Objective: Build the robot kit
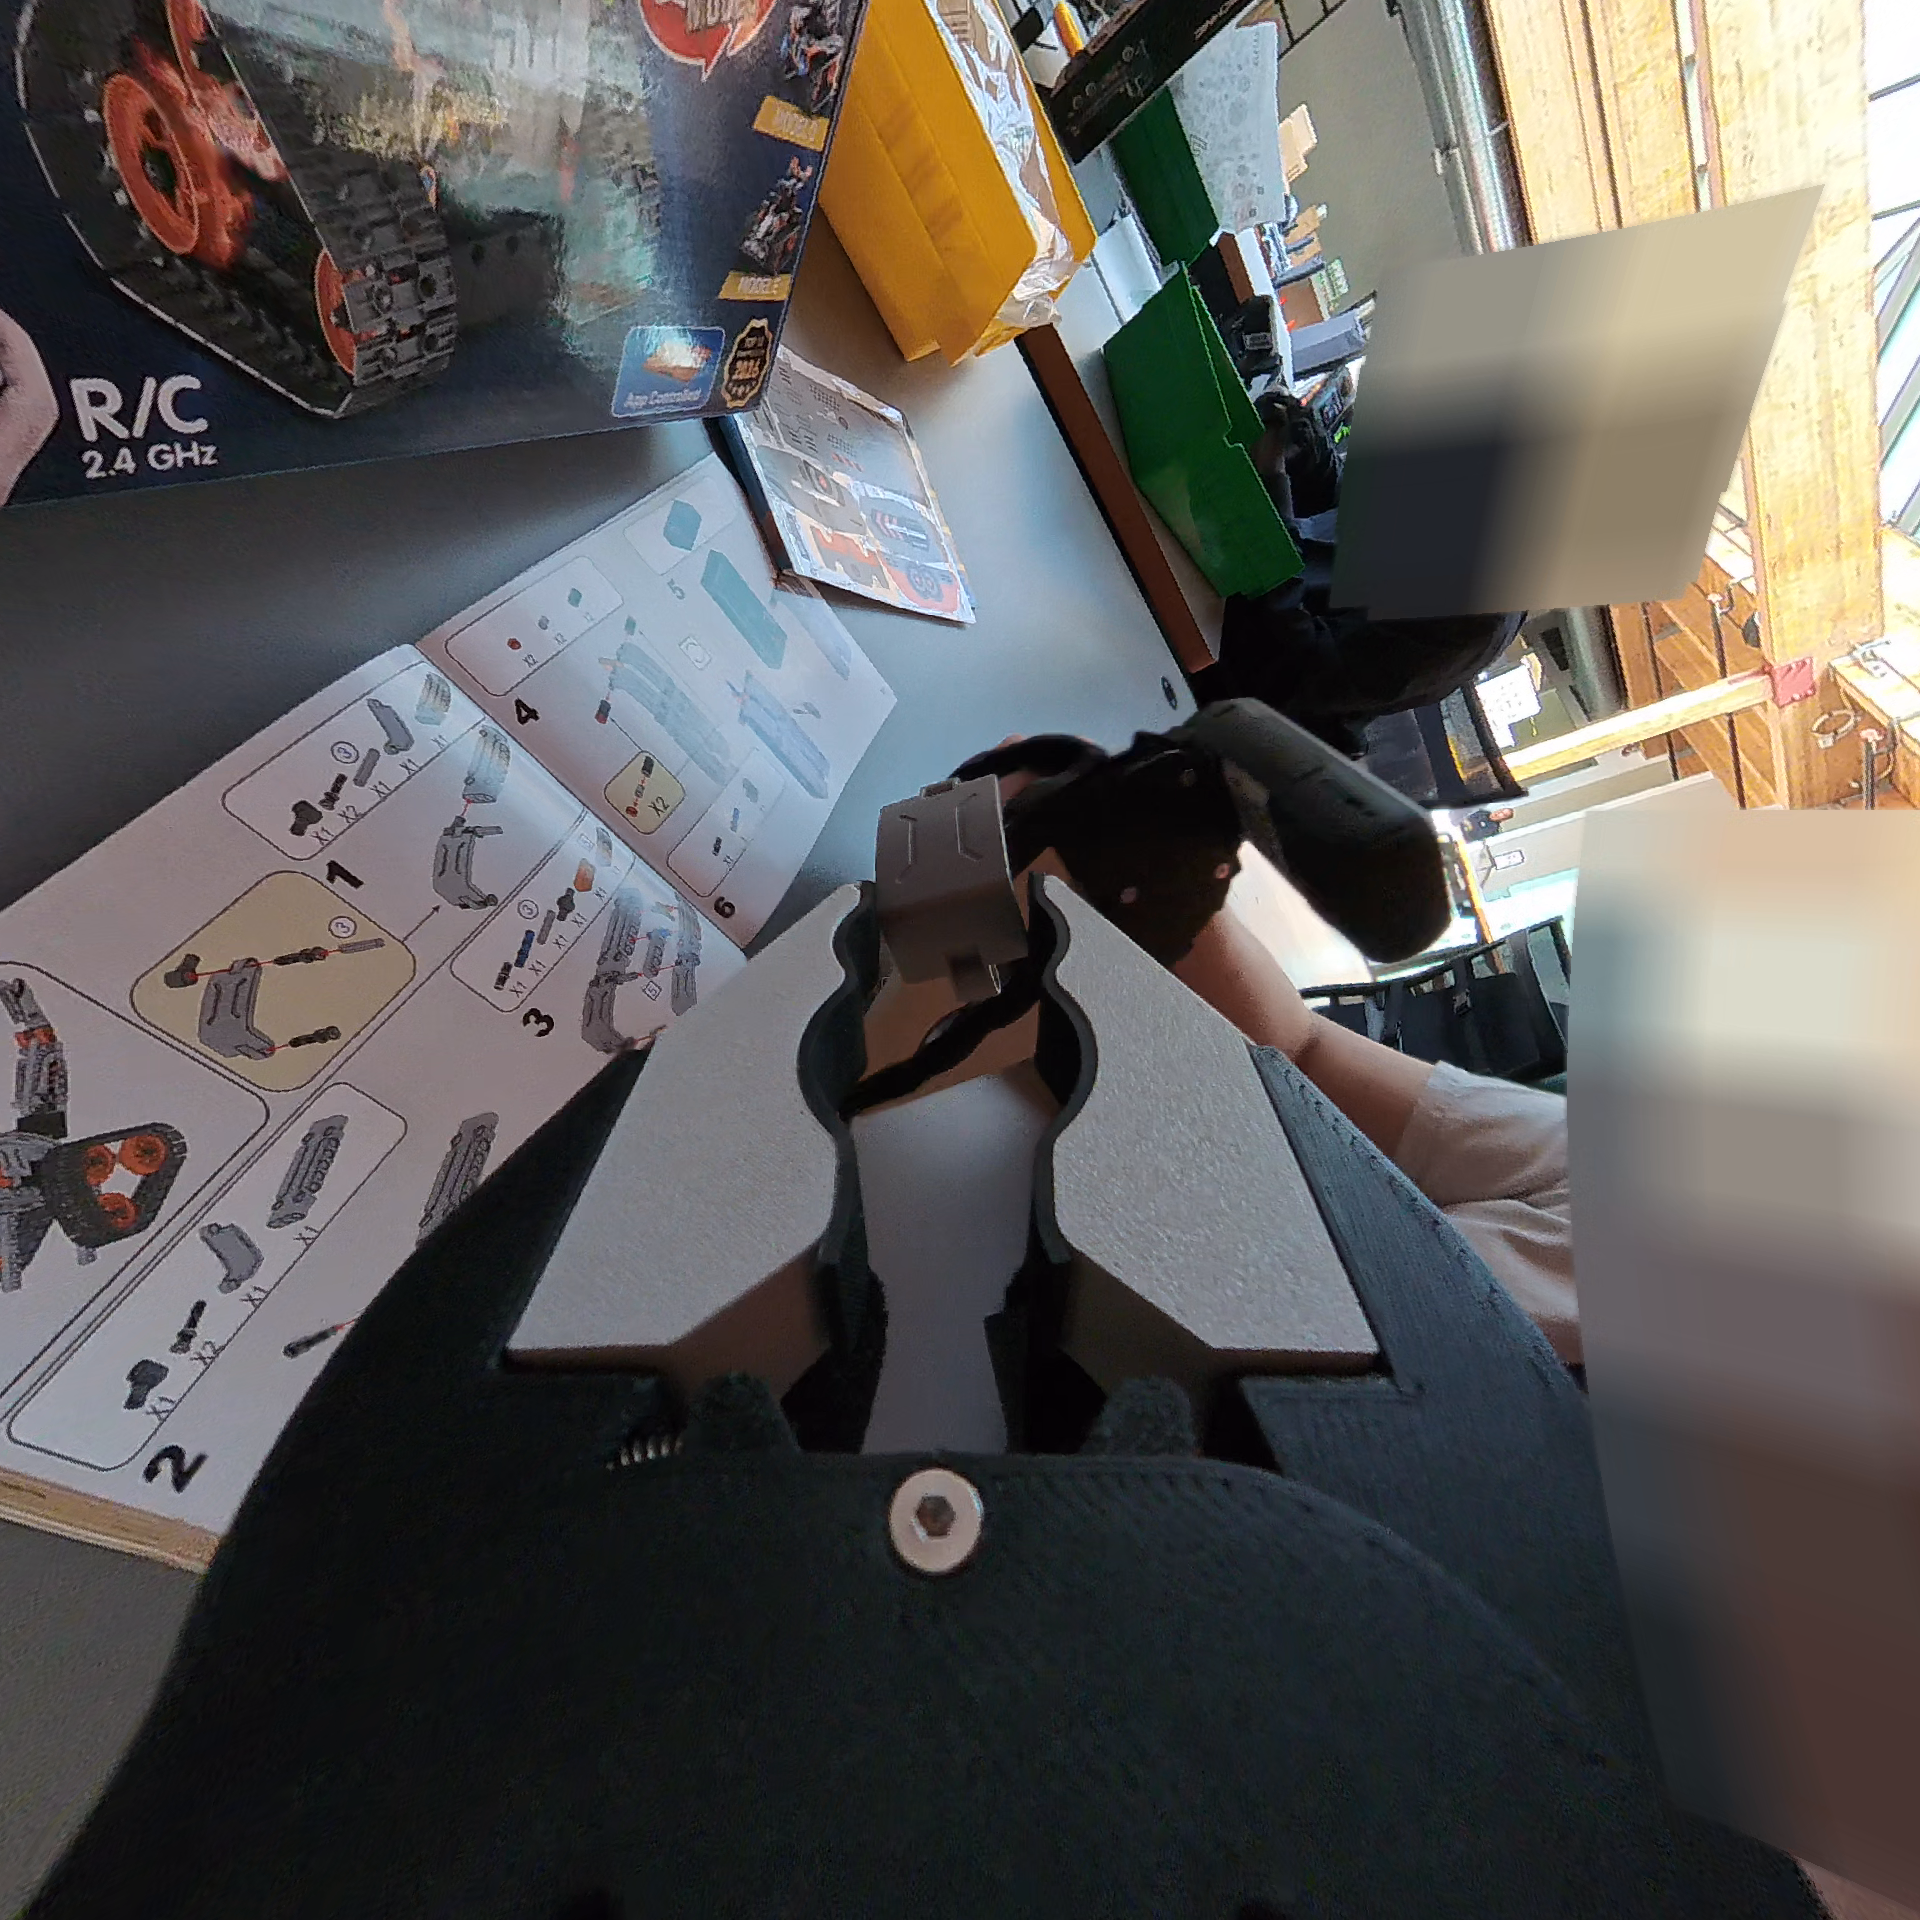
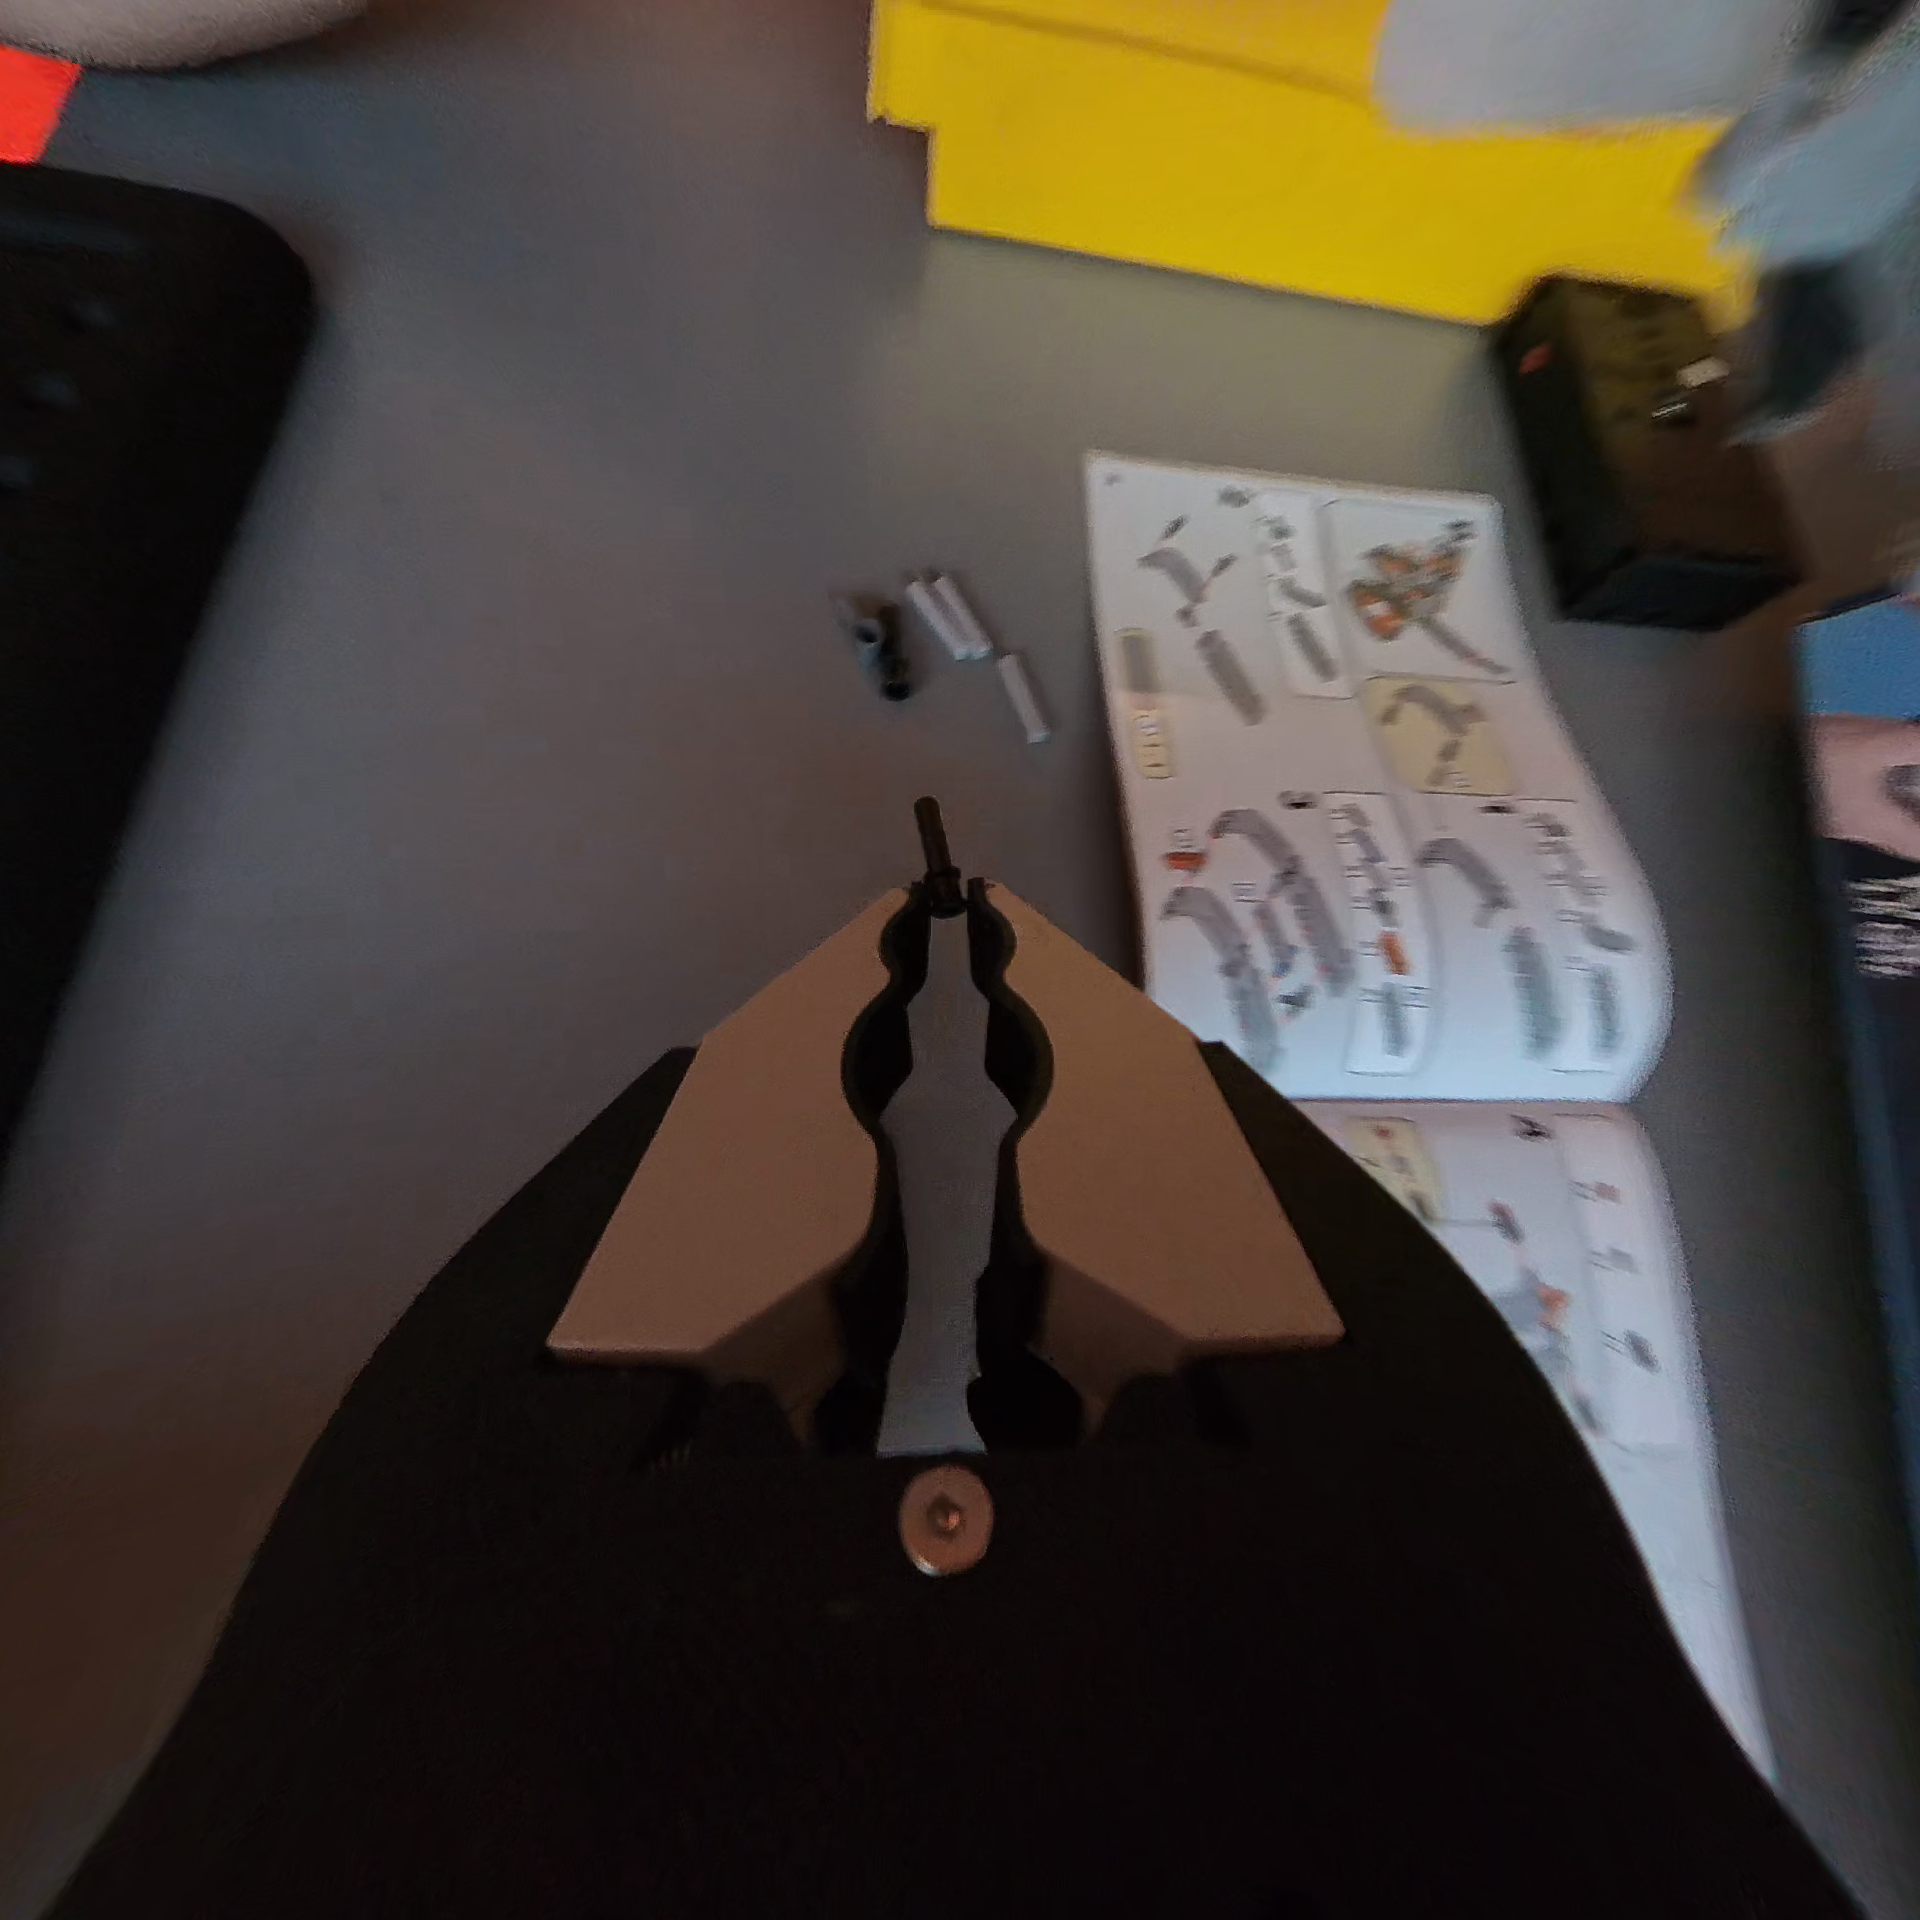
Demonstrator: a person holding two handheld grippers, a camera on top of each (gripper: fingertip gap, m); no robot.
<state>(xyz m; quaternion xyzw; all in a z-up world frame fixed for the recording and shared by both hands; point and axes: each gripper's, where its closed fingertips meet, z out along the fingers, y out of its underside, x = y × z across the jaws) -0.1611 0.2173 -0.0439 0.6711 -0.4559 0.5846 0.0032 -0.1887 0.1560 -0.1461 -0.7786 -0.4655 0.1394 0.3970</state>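
Between the tips of our left gripper [image 1: 951,914] we hold a grey block [image 1: 943,894], a moulded plastic piece; the jaws are closed on its lower part and most of it sticks out past the tips. Just beyond the block we see the other gripper's dark body [image 1: 1226,821], held by a person's arm in a pale sleeve [image 1: 1475,1164].

Left of the block lies an open manual [image 1: 416,935] on the grey table [image 1: 260,582]. Beyond the manual stands a dark toy box [image 1: 416,208], with a smaller leaflet [image 1: 862,499] at its corner. Farther from the block sit a yellow tray [image 1: 935,197] and a green one [image 1: 1195,447].

At the tips of our right gripper [image 2: 943,902] we pinch a small black pin [image 2: 928,831]; the jaws are nearly together, clamped on its base, and its shaft pokes forward over the table. This view is blurred. Ahead of the pin lie loose pale pegs [image 2: 977,644] with a few dark bits [image 2: 878,649] beside them. Right of the pin we see the manual again, and far beyond it the yellow tray and a black box [image 2: 1642,457].
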